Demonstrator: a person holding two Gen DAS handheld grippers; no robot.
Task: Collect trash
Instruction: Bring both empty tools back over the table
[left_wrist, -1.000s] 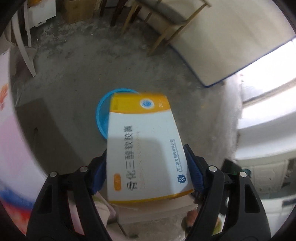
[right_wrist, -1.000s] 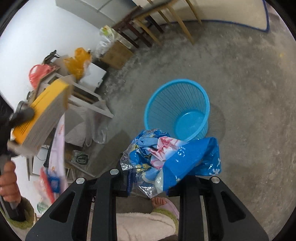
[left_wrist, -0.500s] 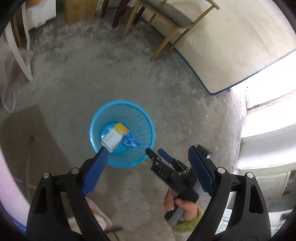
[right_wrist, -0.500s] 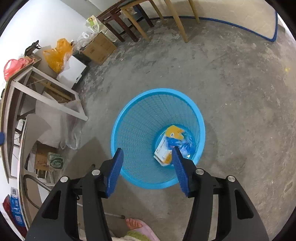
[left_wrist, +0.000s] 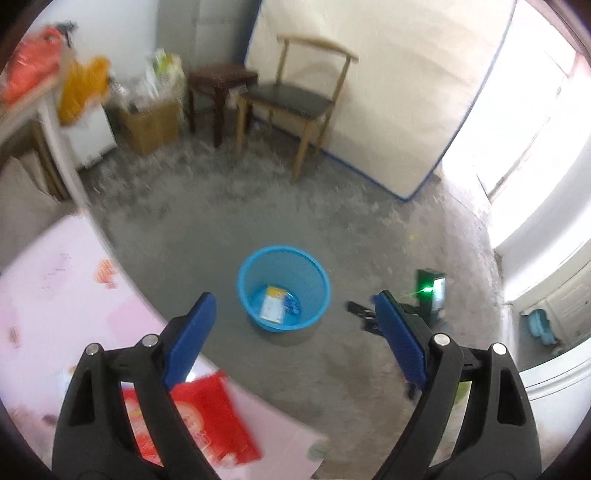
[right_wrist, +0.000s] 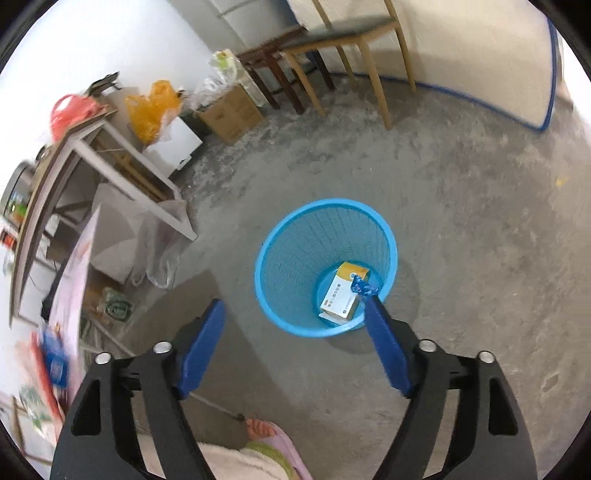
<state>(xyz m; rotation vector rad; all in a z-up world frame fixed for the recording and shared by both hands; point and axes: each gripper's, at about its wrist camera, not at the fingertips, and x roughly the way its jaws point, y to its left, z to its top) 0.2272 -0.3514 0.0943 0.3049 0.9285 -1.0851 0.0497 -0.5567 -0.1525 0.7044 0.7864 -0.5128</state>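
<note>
**Blue bin held the trash**

Blue-padded left claw stood wide and empty; the right claw was opening, nothing between its jaws. Beyond, on the concrete floor, the blue basket held a yellow-white box and blue wrapper.

Rough concrete floor, blue plastic mesh basket, cardboard box

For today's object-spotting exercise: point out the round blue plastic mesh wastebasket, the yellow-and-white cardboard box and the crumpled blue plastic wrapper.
Round blue plastic mesh wastebasket (right_wrist: 295, 236): right wrist view, inner mesh wall.
Yellow-and-white cardboard box (right_wrist: 341, 293): right wrist view, white top face.
Crumpled blue plastic wrapper (right_wrist: 361, 285): right wrist view, its middle.
</note>
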